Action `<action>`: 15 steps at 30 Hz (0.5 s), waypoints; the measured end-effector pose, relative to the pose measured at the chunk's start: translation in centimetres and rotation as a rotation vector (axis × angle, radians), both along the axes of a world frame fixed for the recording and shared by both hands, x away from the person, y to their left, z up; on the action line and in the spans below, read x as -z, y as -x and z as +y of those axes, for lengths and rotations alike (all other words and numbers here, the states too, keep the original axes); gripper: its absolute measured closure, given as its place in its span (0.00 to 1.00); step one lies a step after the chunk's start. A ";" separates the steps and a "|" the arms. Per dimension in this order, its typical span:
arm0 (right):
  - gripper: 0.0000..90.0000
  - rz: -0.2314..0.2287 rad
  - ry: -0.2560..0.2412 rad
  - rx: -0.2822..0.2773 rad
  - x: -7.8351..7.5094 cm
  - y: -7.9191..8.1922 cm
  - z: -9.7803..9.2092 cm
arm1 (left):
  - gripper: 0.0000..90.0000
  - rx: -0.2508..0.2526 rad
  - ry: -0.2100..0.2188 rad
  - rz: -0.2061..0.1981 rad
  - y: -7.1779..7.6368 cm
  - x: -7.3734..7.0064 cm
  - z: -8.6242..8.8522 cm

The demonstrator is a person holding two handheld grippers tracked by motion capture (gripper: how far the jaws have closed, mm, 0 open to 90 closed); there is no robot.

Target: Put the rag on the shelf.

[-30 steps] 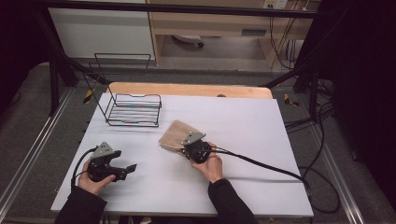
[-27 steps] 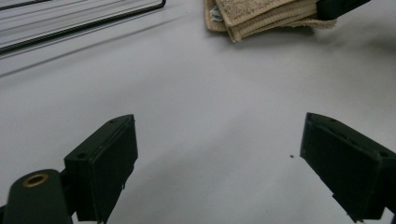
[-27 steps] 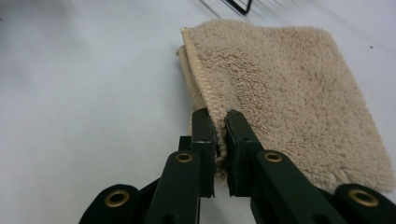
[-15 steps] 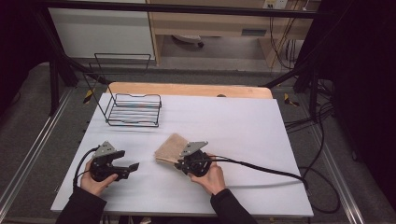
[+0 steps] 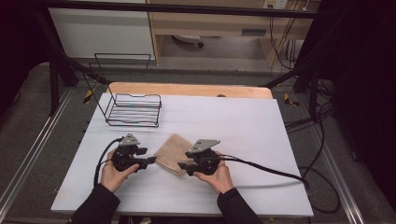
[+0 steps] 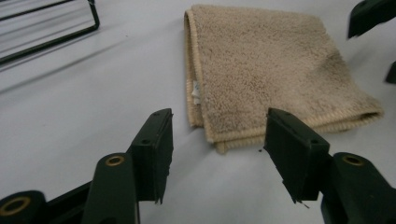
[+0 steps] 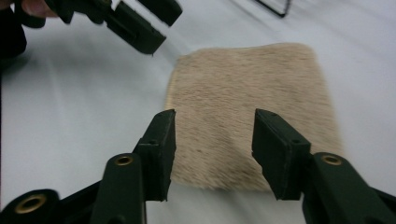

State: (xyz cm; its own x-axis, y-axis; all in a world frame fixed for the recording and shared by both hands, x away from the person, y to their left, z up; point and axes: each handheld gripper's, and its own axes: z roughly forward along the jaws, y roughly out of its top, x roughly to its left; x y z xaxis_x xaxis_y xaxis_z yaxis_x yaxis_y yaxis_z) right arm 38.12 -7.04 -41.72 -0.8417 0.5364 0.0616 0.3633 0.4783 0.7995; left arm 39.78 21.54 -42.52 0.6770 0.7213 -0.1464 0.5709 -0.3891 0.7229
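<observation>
A folded tan towel (image 5: 172,150) lies flat on the white table (image 5: 243,126), between my two grippers. My left gripper (image 5: 150,160) sits just left of it, open, with the towel's near corner (image 6: 219,140) just ahead of the gap between its jaws. The towel (image 6: 266,70) spreads out beyond that corner. My right gripper (image 5: 183,162) is at the towel's right side, open, its jaws standing over the near edge of the towel (image 7: 247,102) with nothing pinched. Each gripper is held in a hand.
A black wire basket (image 5: 134,109) stands at the back left of the table, and its frame (image 6: 46,28) shows beyond the left gripper. Black cables (image 5: 266,167) trail right from the right gripper. A wooden board edge (image 5: 187,88) runs along the table's far side.
The towel has slid toward the near edge along with the right gripper. The left gripper has moved right, up to the towel's left side.
</observation>
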 end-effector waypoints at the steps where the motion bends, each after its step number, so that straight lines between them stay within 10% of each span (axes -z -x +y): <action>1: 0.52 0.000 -0.004 0.010 -0.1 0.0 -0.5 | 0.50 0.000 0.000 0.000 0.0 0.0 0.0; 15: 0.29 0.005 -0.037 0.150 0.0 0.9 -6.4 | 0.75 0.024 -0.070 0.085 -1.3 1.6 -2.9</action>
